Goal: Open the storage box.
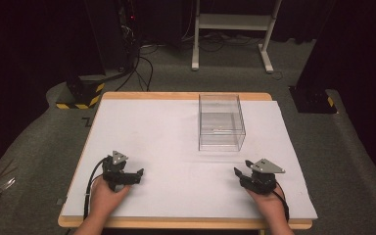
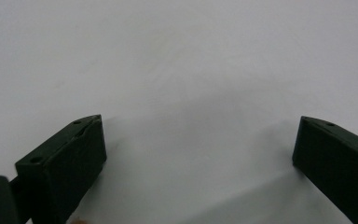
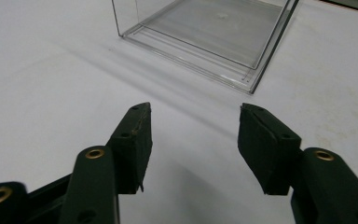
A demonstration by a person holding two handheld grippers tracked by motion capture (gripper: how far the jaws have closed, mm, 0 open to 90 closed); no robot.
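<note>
Presently I hold both grippers low over the table: left gripper and right gripper with jaws apart, nothing between them. Clear box stands untouched beyond the right gripper; reaching and grasping, I judge, remain.

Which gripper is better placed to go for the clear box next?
Right, most likely. The right gripper sits nearer the clear box, its open jaws already pointing at the box's near corner with bare white table cover between. The left gripper, also open, faces bare cover.
</note>
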